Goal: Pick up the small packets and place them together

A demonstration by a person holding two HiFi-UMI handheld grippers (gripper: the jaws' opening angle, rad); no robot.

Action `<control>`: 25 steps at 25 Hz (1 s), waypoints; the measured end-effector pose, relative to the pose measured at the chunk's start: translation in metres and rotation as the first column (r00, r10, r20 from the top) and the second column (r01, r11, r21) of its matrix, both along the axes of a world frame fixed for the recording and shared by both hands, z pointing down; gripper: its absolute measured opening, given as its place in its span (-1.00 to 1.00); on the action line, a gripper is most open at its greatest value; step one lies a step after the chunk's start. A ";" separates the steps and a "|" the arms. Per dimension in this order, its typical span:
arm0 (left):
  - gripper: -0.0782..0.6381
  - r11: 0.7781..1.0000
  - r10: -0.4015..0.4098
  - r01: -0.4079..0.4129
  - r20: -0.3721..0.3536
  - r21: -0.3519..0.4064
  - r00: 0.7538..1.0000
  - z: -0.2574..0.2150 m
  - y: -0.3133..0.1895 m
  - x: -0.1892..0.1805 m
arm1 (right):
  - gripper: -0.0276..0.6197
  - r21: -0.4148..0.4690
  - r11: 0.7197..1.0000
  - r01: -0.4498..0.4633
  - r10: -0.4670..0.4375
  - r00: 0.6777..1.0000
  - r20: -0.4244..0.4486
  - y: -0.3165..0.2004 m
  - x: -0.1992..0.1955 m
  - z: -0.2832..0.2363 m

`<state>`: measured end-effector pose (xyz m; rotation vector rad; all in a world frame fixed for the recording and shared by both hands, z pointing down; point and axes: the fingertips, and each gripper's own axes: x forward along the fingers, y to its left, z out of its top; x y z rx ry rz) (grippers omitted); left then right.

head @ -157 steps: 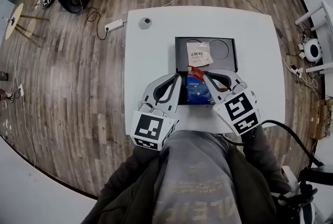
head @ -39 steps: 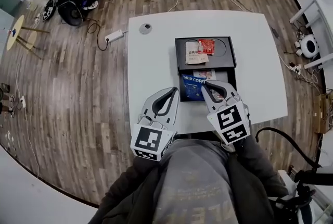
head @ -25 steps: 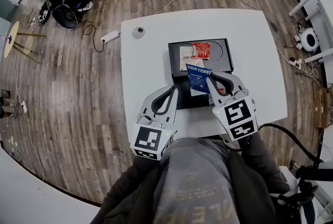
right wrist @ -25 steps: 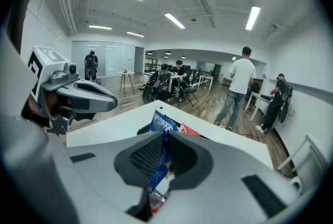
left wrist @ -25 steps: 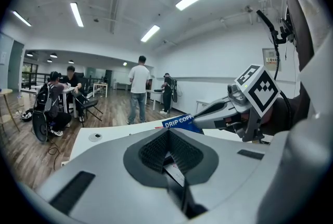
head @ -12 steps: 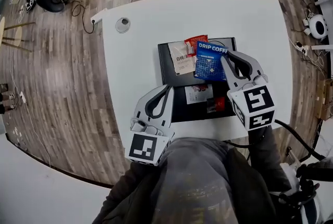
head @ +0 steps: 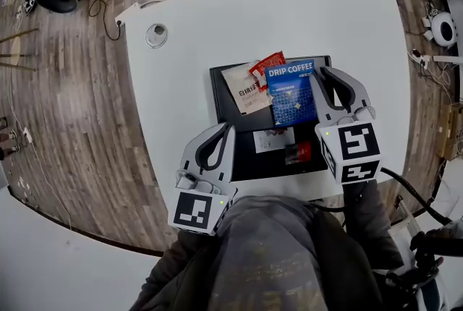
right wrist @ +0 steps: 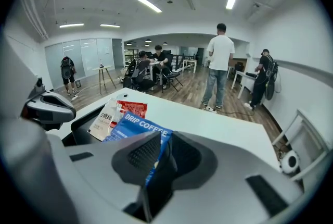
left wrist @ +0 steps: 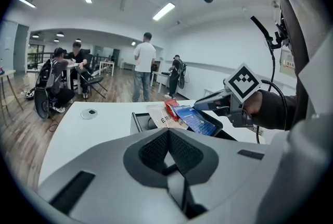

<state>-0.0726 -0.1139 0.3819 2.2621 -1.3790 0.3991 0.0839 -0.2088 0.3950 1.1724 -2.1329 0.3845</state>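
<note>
Release of the third packet onto the pile. The right gripper [head: 327,74] has just carried the blue drip coffee packet [head: 291,94] from the near half of the black tray [head: 217,96] to the far half. A second ago the packet hung over the near half; now it lies flat just beside the white packet [head: 244,90], its far edge overlapping the red packet [head: 266,65]. The right jaws have just been opening. The right gripper view shows the packet's near edge between them, with a dark gap on one side, so the pads appear no longer to clamp it. The left gripper [head: 223,129] rests low over the near edge of the white table [head: 173,71], its jaws together with nothing between them. Three packets are thus gathered on the far half. A white-and-red sachet [head: 273,139] and a small red packet [head: 301,152] lie on the near half, well apart from the pile. By this reading the task is past its midpoint. The next step would call for drawing the right gripper clear without dragging the blue packet along.
</note>
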 end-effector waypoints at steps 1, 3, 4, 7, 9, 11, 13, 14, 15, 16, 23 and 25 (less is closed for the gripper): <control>-0.79 1.000 0.001 -0.001 -0.001 0.001 1.000 -0.001 0.001 0.000 | -0.71 0.006 1.000 -0.007 0.007 1.000 -0.002 0.000 0.002 -0.002; -0.79 1.000 0.001 -0.001 -0.001 0.008 1.000 -0.005 0.002 -0.001 | -0.71 0.020 1.000 -0.019 0.019 1.000 -0.007 0.002 0.004 -0.006; -0.79 1.000 0.001 -0.001 -0.001 0.014 1.000 -0.007 0.003 -0.002 | -0.71 0.027 0.999 -0.023 0.023 1.000 -0.009 0.004 0.005 -0.009; -0.79 0.999 0.013 -0.013 -0.010 0.043 1.000 -0.017 0.012 -0.001 | -0.71 0.053 0.998 -0.023 0.024 1.000 -0.014 0.015 0.004 -0.021; -0.79 0.999 0.022 -0.022 -0.010 0.050 1.000 -0.023 0.021 -0.002 | -0.71 0.074 0.997 -0.018 0.019 1.000 -0.020 0.025 0.002 -0.029; -0.79 0.996 0.025 -0.023 -0.015 0.083 1.000 -0.032 0.029 -0.002 | -0.71 0.090 0.996 -0.013 0.015 1.000 -0.025 0.037 0.000 -0.036; -0.79 0.993 0.028 -0.025 -0.022 0.116 0.999 -0.040 0.038 -0.002 | -0.71 0.103 0.995 -0.007 0.010 1.000 -0.027 0.051 -0.001 -0.041; -0.79 0.992 0.032 -0.028 -0.027 0.127 0.999 -0.044 0.043 -0.002 | -0.71 0.110 0.994 -0.003 0.006 1.000 -0.026 0.059 -0.002 -0.043; -0.79 0.990 0.037 -0.032 -0.032 0.137 0.999 -0.048 0.048 0.000 | -0.71 0.115 0.993 0.006 -0.003 1.000 -0.021 0.067 -0.004 -0.043; -0.79 0.988 0.045 -0.038 -0.039 0.148 0.998 -0.052 0.054 0.002 | -0.71 0.113 0.993 0.020 -0.018 1.000 -0.015 0.076 -0.006 -0.041; -0.79 0.973 0.085 -0.074 -0.042 0.219 0.996 -0.085 0.092 0.006 | -0.71 -0.073 0.993 0.096 -0.098 0.995 -0.029 0.161 -0.024 0.026; -0.79 0.967 0.082 -0.069 -0.042 0.245 0.996 -0.090 0.096 0.002 | -0.71 -0.098 0.989 0.110 -0.115 0.993 -0.040 0.171 -0.028 0.035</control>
